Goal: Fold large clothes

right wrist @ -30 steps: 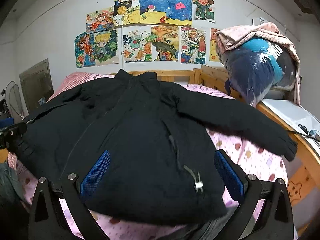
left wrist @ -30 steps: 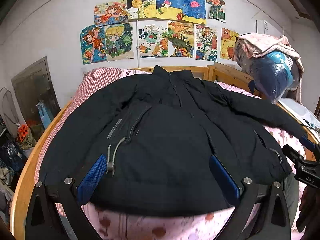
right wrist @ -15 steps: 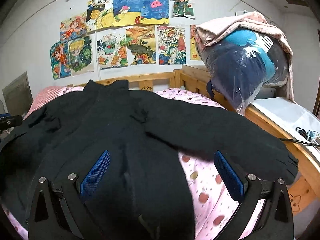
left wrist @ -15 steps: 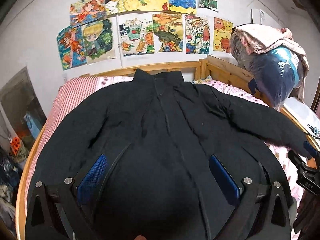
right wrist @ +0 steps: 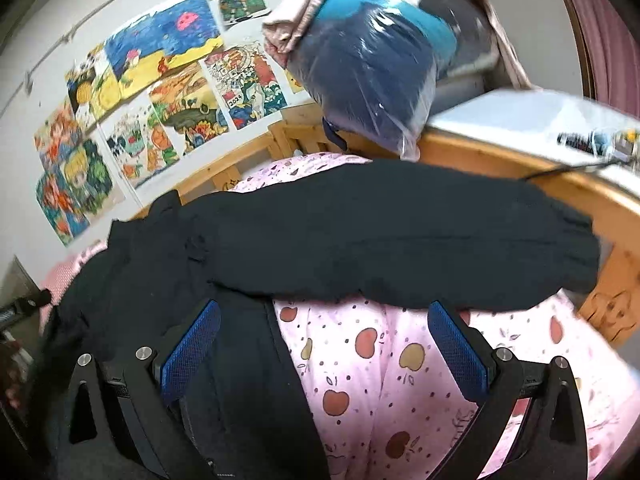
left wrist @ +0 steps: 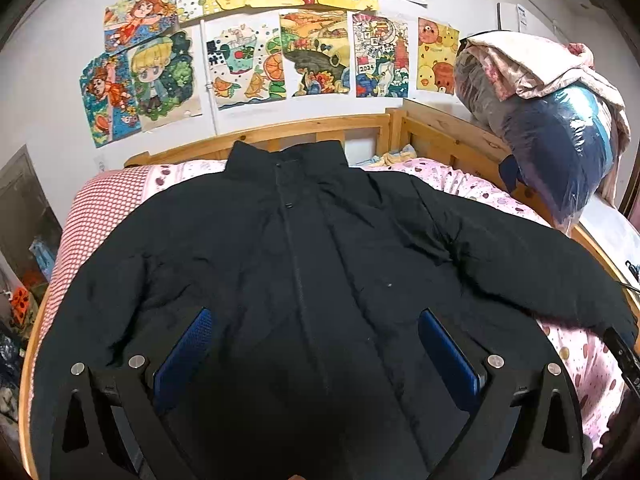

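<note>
A black padded jacket (left wrist: 304,264) lies front-up across the middle of the frame on a bed with a pink fruit-print sheet (right wrist: 400,380), collar toward the wooden headboard (left wrist: 304,130) at upper centre; the left gripper (left wrist: 316,354) sits low in the frame above the jacket's lower body, blue pads spread wide, pinching nothing; the right gripper (right wrist: 324,346) is likewise spread, over the jacket's side edge and bare sheet, with one sleeve (right wrist: 400,240) stretched across mid-frame; children's drawings (left wrist: 248,48) cover the wall; a plastic-wrapped bundle (right wrist: 372,64) sits at upper right.
</note>
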Demonstrator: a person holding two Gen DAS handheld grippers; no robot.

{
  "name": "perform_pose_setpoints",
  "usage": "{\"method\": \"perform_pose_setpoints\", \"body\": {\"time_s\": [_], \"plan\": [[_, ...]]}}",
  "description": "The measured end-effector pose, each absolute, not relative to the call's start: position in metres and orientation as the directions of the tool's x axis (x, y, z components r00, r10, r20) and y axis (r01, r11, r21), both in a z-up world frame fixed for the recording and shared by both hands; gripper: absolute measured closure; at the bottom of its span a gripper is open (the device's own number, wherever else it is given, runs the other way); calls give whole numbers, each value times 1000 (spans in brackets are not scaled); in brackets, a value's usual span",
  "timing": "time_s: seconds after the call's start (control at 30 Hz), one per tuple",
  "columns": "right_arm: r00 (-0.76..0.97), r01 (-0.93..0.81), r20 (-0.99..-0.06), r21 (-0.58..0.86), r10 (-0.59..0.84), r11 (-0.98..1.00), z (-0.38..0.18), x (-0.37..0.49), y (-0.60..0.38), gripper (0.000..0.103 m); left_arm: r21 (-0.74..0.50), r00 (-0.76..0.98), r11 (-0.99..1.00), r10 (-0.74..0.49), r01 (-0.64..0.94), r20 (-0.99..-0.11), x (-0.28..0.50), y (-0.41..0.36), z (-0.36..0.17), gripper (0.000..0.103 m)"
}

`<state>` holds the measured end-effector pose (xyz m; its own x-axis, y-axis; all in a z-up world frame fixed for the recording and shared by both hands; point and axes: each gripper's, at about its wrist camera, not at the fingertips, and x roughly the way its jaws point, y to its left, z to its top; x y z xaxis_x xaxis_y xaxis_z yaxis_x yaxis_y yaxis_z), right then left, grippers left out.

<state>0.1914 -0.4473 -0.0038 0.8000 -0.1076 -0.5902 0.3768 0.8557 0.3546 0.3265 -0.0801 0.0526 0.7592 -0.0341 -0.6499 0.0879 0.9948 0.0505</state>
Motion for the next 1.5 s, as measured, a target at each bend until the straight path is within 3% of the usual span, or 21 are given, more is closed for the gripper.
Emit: {"method": "perform_pose_setpoints", "body": {"time_s": [0.23,0.43,0.6,0.77,0.83,1.03,1.27,1.4,1.5], "plan": [[792,437,-599,429,-113,791,-36,198,-465,1,39,773,990,-80,135,-630,370,-109,37,0],[798,501,-575,466,-180,730,-53,195,-479,1,-63,732,964,-238,258,-639,441,-151,7,0],[807,551,-528,510,-265,661,-52,197,-494,1,-26,721,956,-238,292,-651,483,-196,-16,0],[803,591,-494,583,-335,557,-55,190,-515,23,-7,665,950,-224,313,-713,510,-224,-45,0],[791,611,-488,616,-368,497,-59,186,-523,42,21,628,947,-195,319,-753,519,-233,-65,0],[770,635,-475,633,-425,443,-56,185,-532,80,32,543,952,-146,304,-827,533,-235,-97,0],[813,582,-345,491,-469,648,2,203,-510,90,-58,527,956,-209,289,-824,524,-214,-76,0],[882,469,-247,363,-402,805,50,233,-482,91,-127,508,956,-251,266,-824,512,-179,-51,0],[920,372,-230,252,-319,893,72,260,-453,91,-178,501,956,-276,235,-820,503,-145,-32,0]]}}
